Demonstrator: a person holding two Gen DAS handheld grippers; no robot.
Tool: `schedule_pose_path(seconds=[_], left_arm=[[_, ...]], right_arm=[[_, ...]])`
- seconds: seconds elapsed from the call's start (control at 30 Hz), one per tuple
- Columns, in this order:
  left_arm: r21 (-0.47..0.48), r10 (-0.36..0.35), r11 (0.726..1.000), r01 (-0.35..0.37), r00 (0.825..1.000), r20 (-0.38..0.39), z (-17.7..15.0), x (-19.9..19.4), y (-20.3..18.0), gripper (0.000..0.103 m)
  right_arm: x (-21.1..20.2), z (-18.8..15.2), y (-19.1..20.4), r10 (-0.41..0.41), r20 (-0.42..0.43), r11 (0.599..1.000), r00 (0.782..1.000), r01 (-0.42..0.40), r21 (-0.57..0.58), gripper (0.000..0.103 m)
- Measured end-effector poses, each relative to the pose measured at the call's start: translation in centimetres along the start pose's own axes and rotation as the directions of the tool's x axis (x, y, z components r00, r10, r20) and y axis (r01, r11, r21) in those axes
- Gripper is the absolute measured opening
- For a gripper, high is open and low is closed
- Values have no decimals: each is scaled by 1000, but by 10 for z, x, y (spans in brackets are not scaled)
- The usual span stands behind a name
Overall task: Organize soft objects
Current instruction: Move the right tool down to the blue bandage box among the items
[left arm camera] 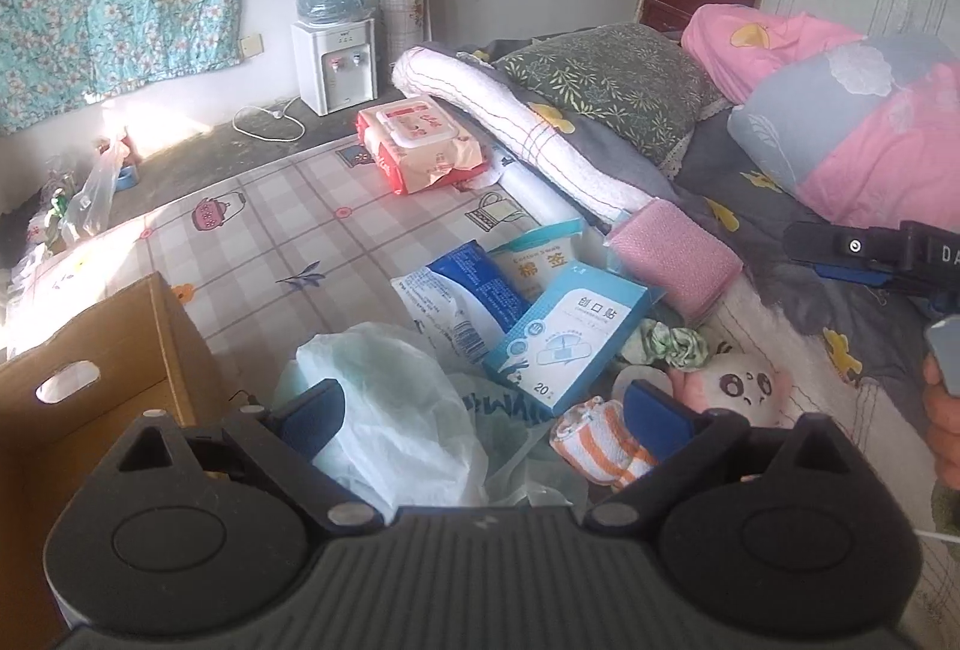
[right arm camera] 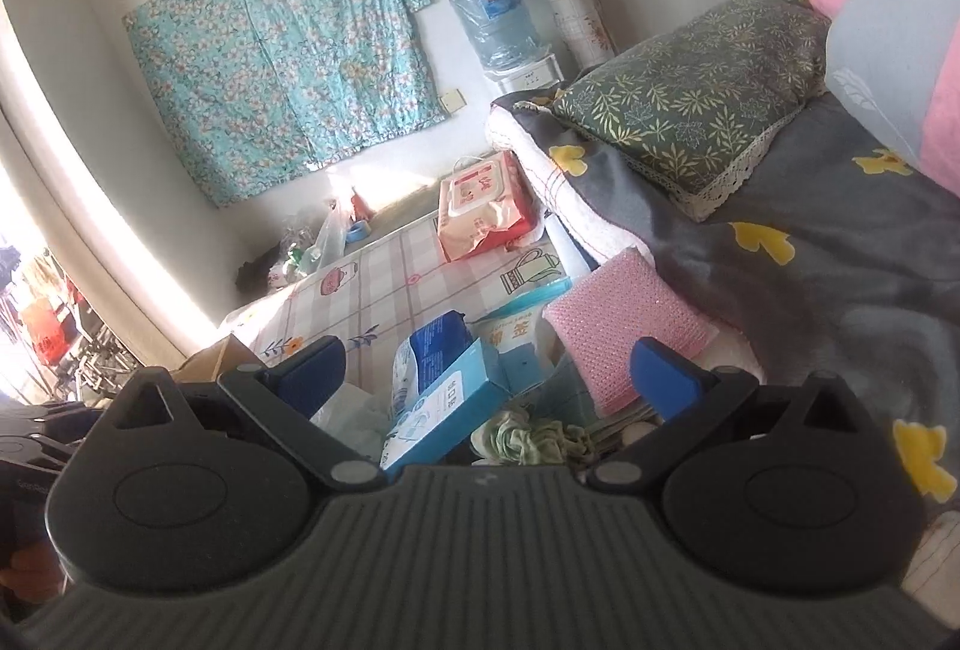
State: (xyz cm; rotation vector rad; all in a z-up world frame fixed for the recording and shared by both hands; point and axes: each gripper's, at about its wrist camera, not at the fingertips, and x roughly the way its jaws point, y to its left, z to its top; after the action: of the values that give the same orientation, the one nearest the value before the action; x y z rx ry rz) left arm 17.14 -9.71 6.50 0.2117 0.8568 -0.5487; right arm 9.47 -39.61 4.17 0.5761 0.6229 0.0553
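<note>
My left gripper point(left arm camera: 483, 413) is open above a heap on the bed: a pale crumpled plastic bag point(left arm camera: 384, 410), a blue plaster box point(left arm camera: 564, 335), an orange-striped sock point(left arm camera: 600, 443), a plush toy with big eyes point(left arm camera: 741, 389), a green scrunchie point(left arm camera: 666, 341), a pink sponge point(left arm camera: 678, 254) and blue-white packets point(left arm camera: 462, 299). My right gripper point(right arm camera: 489, 371) is open too, nothing between its fingers. Beyond it lie the plaster box point(right arm camera: 450, 401), the scrunchie point(right arm camera: 528, 437) and the pink sponge point(right arm camera: 624, 335). The right gripper point(left arm camera: 870, 254) also shows at the left view's right edge.
An open cardboard box point(left arm camera: 120, 350) stands at the left on the checked mat point(left arm camera: 288, 230). A wet-wipe pack point(left arm camera: 420, 140), a rolled white blanket point(left arm camera: 528, 128), a leaf-print pillow point(left arm camera: 606, 74) and a pink-grey quilt point(left arm camera: 852, 110) lie further back. A water dispenser point(left arm camera: 336, 62) stands by the wall.
</note>
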Motion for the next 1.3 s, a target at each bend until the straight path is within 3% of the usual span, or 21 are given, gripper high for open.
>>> schedule_pose_path(seconds=[0.1, 0.17, 0.27, 0.37, 0.47, 0.63, 0.77, 1.0, 1.3], left_arm=[[74, -57, 996, 59, 998, -30, 13, 30, -9, 90], [118, -97, 988, 103, 994, -56, 21, 51, -13, 84], [168, -116, 977, 129, 989, -88, 31, 73, -13, 73], [157, -114, 978, 135, 984, -134, 45, 99, -3, 63], [66, -175, 980, 190, 966, -192, 59, 125, 13, 59], [-143, -317, 948, 285, 893, -320, 73, 176, 35, 60], [-229, -386, 919, 320, 846, -368, 75, 204, 39, 65], [-268, -419, 903, 335, 826, -378, 80, 216, 36, 68], [-356, -489, 863, 359, 769, -411, 74, 217, 36, 77]], right_arm=[[25, -9, -11, 68, -63, 993, 996, -62, 102, 90], [40, -16, -14, 94, -85, 984, 992, -80, 162, 76], [58, -29, -19, 141, -108, 962, 984, -111, 249, 59], [74, -42, -14, 166, -132, 949, 977, -122, 290, 51], [86, -51, -9, 172, -155, 946, 973, -119, 301, 48], [106, -63, -3, 153, -181, 944, 972, -90, 317, 48], [122, -70, -1, 152, -196, 937, 969, -78, 341, 48], [138, -67, -3, 163, -183, 923, 969, -84, 375, 46], [156, -64, -6, 199, -173, 906, 965, -113, 408, 46]])
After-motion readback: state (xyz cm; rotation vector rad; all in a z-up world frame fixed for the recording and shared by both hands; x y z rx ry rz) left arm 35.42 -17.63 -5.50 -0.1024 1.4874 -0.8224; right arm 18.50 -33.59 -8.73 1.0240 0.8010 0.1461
